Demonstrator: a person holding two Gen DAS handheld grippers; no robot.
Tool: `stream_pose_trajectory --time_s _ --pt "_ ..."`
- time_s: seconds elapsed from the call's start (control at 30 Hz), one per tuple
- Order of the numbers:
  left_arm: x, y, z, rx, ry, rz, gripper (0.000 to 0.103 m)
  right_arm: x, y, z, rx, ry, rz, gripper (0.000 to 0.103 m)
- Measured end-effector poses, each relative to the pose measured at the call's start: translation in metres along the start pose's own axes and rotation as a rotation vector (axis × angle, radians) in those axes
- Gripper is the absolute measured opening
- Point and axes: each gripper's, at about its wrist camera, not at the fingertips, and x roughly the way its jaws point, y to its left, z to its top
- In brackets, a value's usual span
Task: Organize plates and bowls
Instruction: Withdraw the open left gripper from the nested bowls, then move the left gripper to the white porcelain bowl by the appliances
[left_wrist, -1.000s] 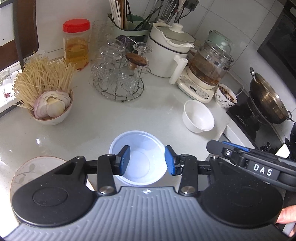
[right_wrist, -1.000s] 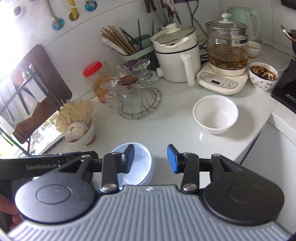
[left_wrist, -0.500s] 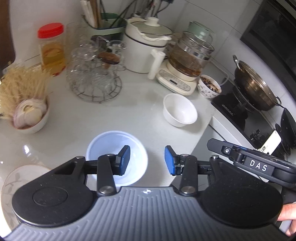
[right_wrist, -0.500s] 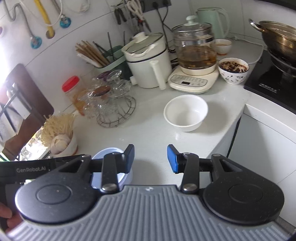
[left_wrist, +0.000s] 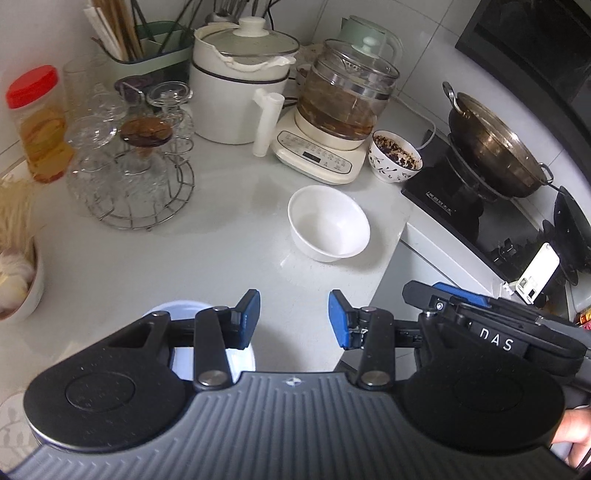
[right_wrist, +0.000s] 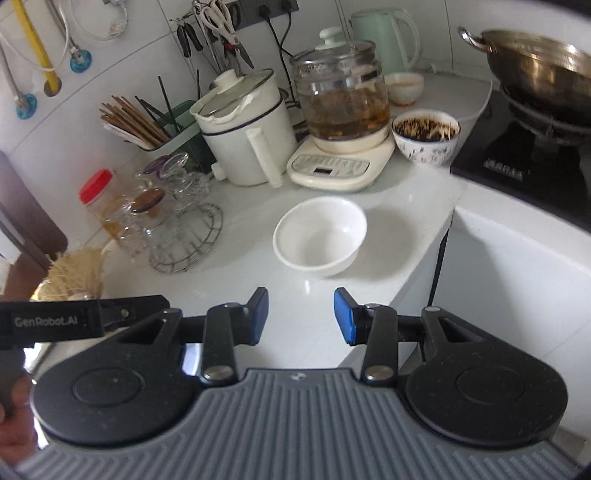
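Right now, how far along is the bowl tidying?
Nothing looks finished yet. The left gripper and right gripper are both open and empty. The white bowl sits alone on the counter, and the pale blue bowl isn't stacked with it.

Pale blue bowl (left_wrist: 236, 360) mostly hidden behind the left gripper (left_wrist: 293, 319), patterned plate (left_wrist: 11, 428) cut off at the edge

"DAS" marks the right gripper (left_wrist: 495, 341); left gripper (right_wrist: 51, 320) seemingly reads "GenRobot.AI".
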Motion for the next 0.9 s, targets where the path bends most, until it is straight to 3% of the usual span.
stream_pose_trajectory --time_s 0.37,0.43,0.5,0.9 --pt "0.049 -0.005 0.036 -0.026 0.04 0.0 0.047 0.037 -0.028 0.03 0.04 0.028 -0.019 0.044" --pt "0.06 -0.004 0.042 -0.035 0.058 0.003 0.047 0.046 -0.034 0.034 0.05 0.028 -0.03 0.067" --pt "0.071 -0.003 0.047 -0.041 0.069 0.007 0.047 0.054 -0.039 0.038 0.063 0.028 -0.036 0.074" --pt "0.132 0.01 0.07 -0.101 0.112 0.041 0.048 0.112 -0.061 0.053 0.057 0.079 0.014 0.074"
